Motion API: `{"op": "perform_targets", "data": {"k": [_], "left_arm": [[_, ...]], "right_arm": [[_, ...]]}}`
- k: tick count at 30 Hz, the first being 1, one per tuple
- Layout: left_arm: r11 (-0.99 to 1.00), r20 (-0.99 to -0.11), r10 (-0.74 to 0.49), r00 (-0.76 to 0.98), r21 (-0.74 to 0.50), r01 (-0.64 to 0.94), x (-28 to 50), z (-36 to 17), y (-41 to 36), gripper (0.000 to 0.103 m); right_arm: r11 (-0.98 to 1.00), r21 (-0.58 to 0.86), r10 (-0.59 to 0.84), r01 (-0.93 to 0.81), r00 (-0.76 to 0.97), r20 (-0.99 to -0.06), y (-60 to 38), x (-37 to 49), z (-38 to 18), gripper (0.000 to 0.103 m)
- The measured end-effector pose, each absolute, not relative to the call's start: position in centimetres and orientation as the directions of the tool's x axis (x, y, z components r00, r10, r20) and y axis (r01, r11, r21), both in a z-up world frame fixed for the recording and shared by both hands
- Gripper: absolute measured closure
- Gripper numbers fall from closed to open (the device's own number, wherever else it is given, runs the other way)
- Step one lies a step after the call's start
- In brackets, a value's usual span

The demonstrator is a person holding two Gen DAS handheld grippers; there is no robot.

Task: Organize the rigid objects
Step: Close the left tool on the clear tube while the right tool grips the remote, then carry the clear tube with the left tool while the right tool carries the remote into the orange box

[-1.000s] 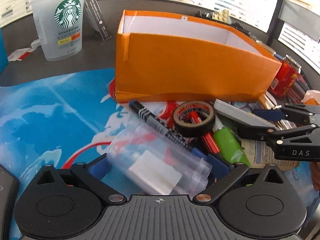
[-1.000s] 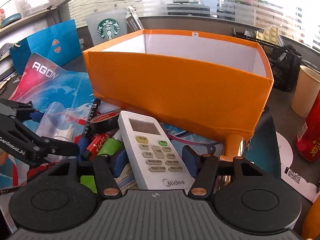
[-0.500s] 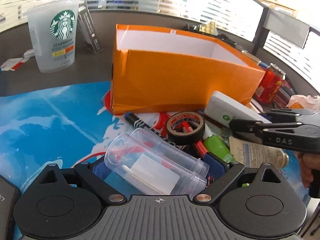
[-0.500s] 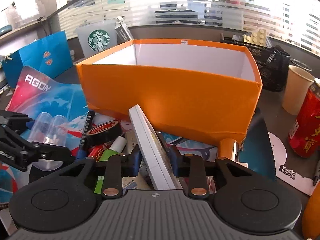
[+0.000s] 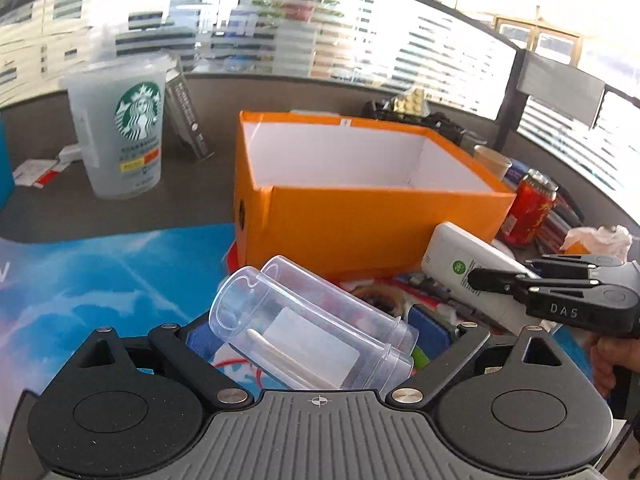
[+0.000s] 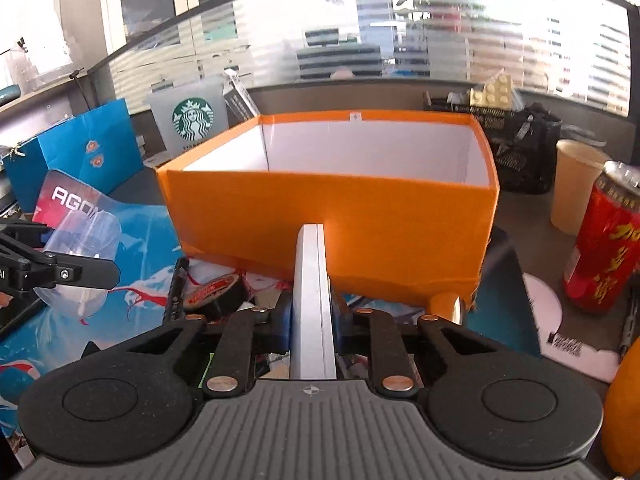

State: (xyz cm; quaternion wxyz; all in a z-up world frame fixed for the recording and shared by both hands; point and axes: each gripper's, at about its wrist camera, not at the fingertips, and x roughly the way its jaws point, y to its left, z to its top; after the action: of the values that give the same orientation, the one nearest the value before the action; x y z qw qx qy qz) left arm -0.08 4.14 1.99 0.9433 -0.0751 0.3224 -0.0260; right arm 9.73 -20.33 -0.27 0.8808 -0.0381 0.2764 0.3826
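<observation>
My left gripper (image 5: 316,332) is shut on two nested clear plastic cups (image 5: 308,324), held lying on their side above the table; they also show in the right wrist view (image 6: 80,256). My right gripper (image 6: 312,316) is shut on a white remote control (image 6: 312,292), held edge-up; its back shows in the left wrist view (image 5: 472,276). The open orange box (image 5: 376,216) stands just beyond both grippers, its white inside empty as far as I see; it also shows in the right wrist view (image 6: 332,216).
Under the grippers lie a black tape roll (image 6: 216,292), a black marker (image 6: 176,292) and other small items on a blue mat (image 5: 100,276). A Starbucks cup (image 5: 124,128) stands back left. A red can (image 6: 604,240) and paper cup (image 6: 576,184) stand right.
Both grippers have risen from the pile. The right gripper closed on the remote and turned it edge-up. The left gripper lifted the clear cups higher, toward the box.
</observation>
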Motion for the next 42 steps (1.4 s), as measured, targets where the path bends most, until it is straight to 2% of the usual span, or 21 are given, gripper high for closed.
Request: {"op": "perform_targets", "data": {"k": [12, 24, 28, 35, 42], "left_arm": [[0.991, -0.524, -0.108, 0.845, -0.119, 0.052, 1.1, 6.7, 3.4, 0.007], [0.992, -0.507, -0.111, 0.855, -0.103, 0.068, 7.4, 10.5, 3.4, 0.007], [0.996, -0.560, -0.075, 0.825, -0.073, 0.042, 11.9, 9.9, 3.3, 0.007], [0.998, -0.691, -0.058, 0.720, -0.038, 0.045, 17.6, 5.4, 2.7, 0.007], [0.998, -0.725, -0.045, 0.687, -0.010, 0.055, 19.1, 3.1, 2.1, 0.007]], "right_arm": [[0.693, 0.124, 0.683, -0.711, 0.591, -0.428, -20.7, 9.2, 4.2, 0.086], [0.707, 0.124, 0.688, -0.696, 0.637, -0.348, -19.2, 12.6, 8.2, 0.086], [0.721, 0.133, 0.672, -0.681, 0.638, -0.377, -17.9, 15.9, 8.8, 0.086], [0.748, 0.116, 0.614, -0.654, 0.614, -0.496, -15.0, 21.5, 6.9, 0.086], [0.753, 0.105, 0.585, -0.650, 0.588, -0.559, -14.1, 23.3, 4.6, 0.086]]}}
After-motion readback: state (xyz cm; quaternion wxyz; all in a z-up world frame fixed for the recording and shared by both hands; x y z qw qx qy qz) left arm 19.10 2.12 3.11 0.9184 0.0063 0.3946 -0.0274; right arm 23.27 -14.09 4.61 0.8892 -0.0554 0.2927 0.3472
